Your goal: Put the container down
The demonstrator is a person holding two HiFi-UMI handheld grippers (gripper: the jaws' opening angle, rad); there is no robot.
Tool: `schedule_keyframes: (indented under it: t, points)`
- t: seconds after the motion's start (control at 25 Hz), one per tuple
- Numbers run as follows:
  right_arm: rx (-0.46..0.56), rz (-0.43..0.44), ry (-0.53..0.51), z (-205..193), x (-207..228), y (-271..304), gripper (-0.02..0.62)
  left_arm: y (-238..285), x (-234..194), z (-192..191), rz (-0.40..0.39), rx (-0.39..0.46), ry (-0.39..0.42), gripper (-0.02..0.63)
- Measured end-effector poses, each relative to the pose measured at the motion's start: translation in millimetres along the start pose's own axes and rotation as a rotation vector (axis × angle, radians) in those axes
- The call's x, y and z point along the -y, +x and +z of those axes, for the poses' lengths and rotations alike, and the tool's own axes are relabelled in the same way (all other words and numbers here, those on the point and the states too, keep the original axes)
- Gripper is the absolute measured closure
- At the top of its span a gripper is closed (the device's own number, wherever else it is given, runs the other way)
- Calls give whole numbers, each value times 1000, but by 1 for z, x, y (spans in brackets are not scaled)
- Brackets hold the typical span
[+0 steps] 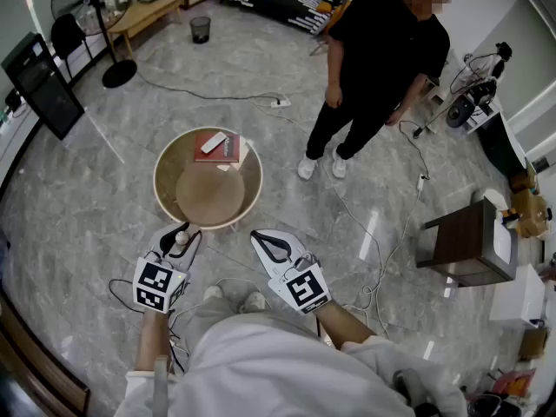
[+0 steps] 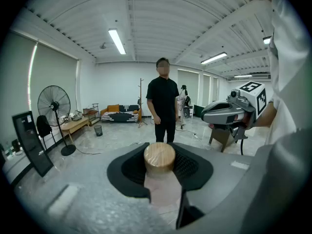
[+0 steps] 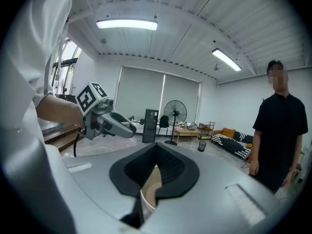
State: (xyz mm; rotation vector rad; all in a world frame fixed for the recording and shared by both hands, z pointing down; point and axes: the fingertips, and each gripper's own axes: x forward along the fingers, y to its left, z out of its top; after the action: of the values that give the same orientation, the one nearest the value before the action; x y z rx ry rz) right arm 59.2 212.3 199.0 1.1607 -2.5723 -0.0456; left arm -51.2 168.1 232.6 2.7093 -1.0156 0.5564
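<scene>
In the head view, both forearms reach forward from the lower edge, side by side. Each tool is tipped a little downward toward the round table (image 1: 165, 168). The left gripper (image 1: 184, 233) pinches the container (image 1: 180, 239), which sits in the air right at the table's near edge. Whether it touches the rim cannot be told from above. The right gripper (image 1: 258, 235) is just off the same edge, its jaws pressed together at the tips with nothing in them. The person's own torso covers both elbows.

In the left gripper view, the left gripper (image 2: 159, 147) has its pads closed on the wood-capped container (image 2: 159, 156), gripping just under the cap. The clear body is blurred, and the gripper's housing cuts off its base. The right gripper (image 2: 205, 115) shows at the right, with its hand partly behind it.

In the right gripper view, the right gripper (image 3: 155, 150) has its pads meeting at the far tips. A curve of the table's rim (image 3: 147, 194) shows through the narrow slit below them. The left gripper (image 3: 132, 129) is at the left, and the container cannot be made out from this side.
</scene>
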Motion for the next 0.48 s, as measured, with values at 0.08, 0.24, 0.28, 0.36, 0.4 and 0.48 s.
schedule_keyframes:
  t: [0.08, 0.24, 0.28, 0.36, 0.4, 0.48]
  points:
    - [1, 1, -2, 2, 1, -1, 593, -1, 1, 2, 1, -1, 1, 485]
    - [1, 1, -4, 3, 2, -6, 593, -1, 6, 6, 2, 3, 2, 485]
    - [2, 1, -4, 2, 3, -7, 594, -1, 7, 6, 2, 3, 2, 485]
    - [4, 1, -4, 3, 3, -8, 594, -2, 7, 7, 4, 4, 2, 485]
    - [5, 0, -5, 5, 4, -9, 592, -3, 8, 8, 5, 5, 3, 485]
    - [9, -1, -6, 8, 5, -11, 593, -4, 9, 12, 7, 10, 5, 485]
